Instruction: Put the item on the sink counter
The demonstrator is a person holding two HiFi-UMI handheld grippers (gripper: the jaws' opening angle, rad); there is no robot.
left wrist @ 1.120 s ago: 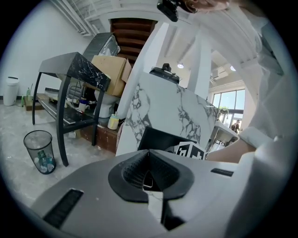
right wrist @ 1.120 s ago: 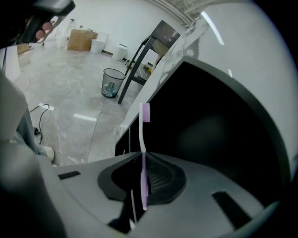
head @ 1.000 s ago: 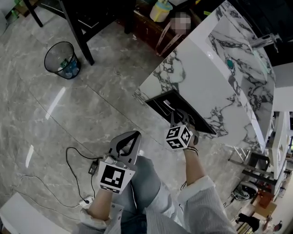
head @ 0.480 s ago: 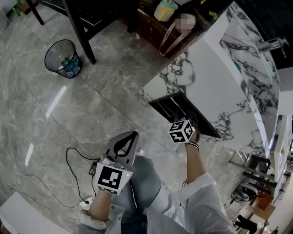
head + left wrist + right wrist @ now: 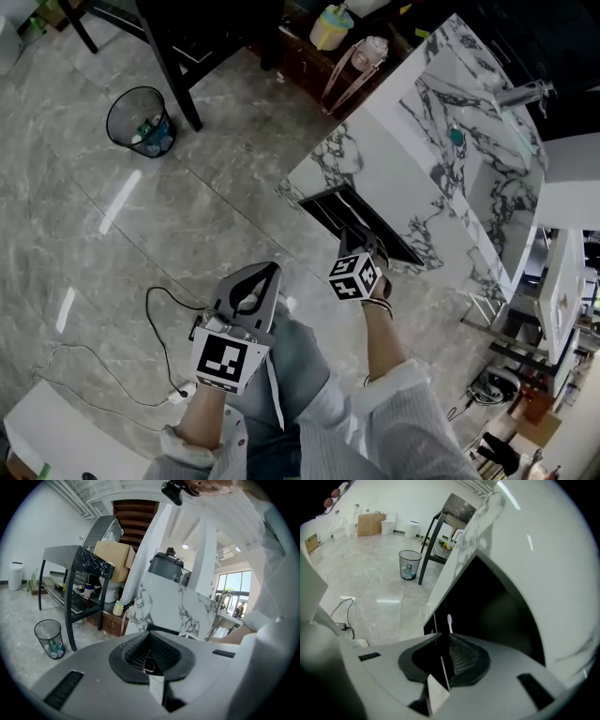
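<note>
Lifted right gripper point(image 5: 360, 236) and left gripper point(image 5: 264, 273) slightly

Clamped thin white stick point(image 5: 449, 622) between right jaws, in front of dark recess point(image 5: 349, 208) in marble sink counter point(image 5: 412, 150), not on its top; held left jaws shut, empty, over grey floor point(image 5: 141, 234)

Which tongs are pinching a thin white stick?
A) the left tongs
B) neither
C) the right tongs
C: in the right gripper view the right tongs are closed on the thin white stick, while the left tongs are shut with nothing between them.
</note>
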